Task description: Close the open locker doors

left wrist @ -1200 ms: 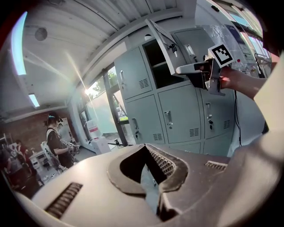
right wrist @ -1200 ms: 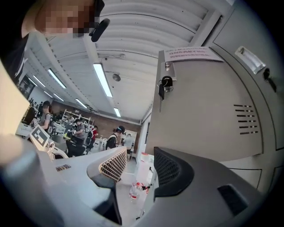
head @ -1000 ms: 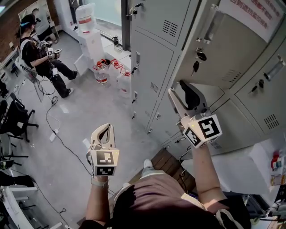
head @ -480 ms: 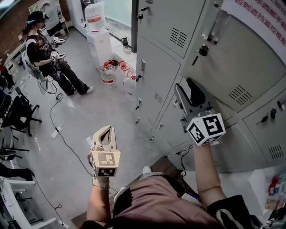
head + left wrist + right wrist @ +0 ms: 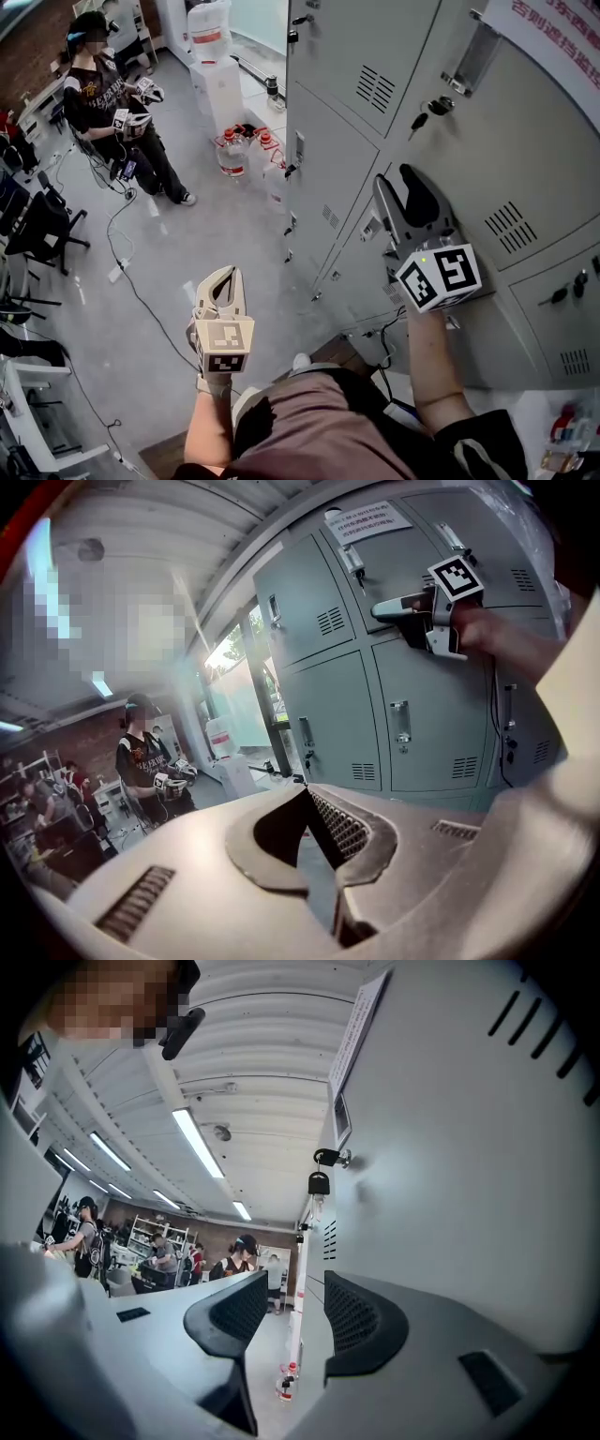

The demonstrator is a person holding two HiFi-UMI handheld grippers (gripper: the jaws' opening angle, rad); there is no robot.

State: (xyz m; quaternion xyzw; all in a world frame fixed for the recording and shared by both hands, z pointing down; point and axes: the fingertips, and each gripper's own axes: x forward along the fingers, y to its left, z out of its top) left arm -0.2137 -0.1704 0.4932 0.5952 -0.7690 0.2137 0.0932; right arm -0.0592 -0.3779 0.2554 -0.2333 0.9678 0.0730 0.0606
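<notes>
Two units | left hand-held gripper closed, empty | right hand-held gripper parted, empty, beside locker door

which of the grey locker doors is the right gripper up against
The upper grey metal locker door with the white paper notice at its top and a key in its lock; the right gripper lies against it. No other door shows a notice.

Left gripper held low, fingers pressed together; right gripper raised on an outstretched arm, fingers apart.
</notes>
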